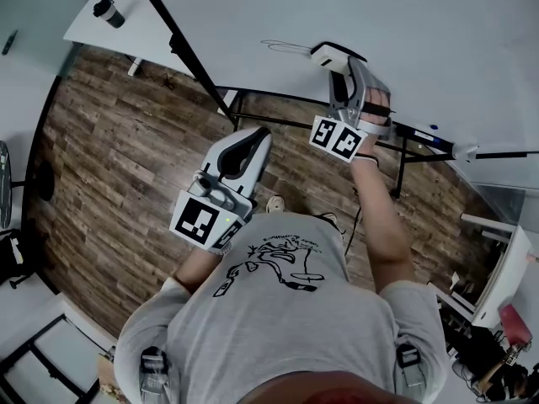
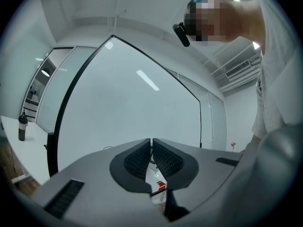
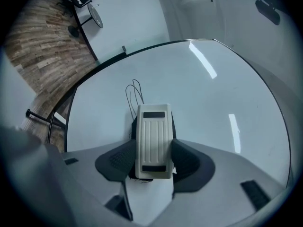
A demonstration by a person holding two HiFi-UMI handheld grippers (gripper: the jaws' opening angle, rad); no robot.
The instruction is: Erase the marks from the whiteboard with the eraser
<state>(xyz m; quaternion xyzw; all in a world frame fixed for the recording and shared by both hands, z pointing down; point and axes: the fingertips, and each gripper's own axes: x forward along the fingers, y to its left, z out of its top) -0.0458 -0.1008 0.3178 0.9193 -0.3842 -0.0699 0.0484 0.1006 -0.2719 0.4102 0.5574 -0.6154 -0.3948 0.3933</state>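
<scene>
A big whiteboard (image 1: 337, 15) on a black frame fills the top of the head view. Thin black pen marks (image 1: 282, 46) loop near its lower edge, and show as marks (image 3: 134, 92) in the right gripper view. My right gripper (image 1: 337, 61) is shut on a white ribbed eraser (image 3: 153, 140), also eraser (image 1: 330, 56), pressed flat on the board just right of the marks. My left gripper (image 1: 251, 144) hangs lower, off the board, over the floor. Its jaws are shut with nothing between them; the whiteboard (image 2: 128, 108) stands ahead of left gripper (image 2: 152, 152).
A wooden plank floor (image 1: 109, 133) lies below. The board's black stand legs (image 1: 402, 162) cross under its lower edge. A white table (image 1: 105, 28) with a dark cup (image 1: 109, 12) stands at far left. A desk and clutter (image 1: 497, 301) sit at right.
</scene>
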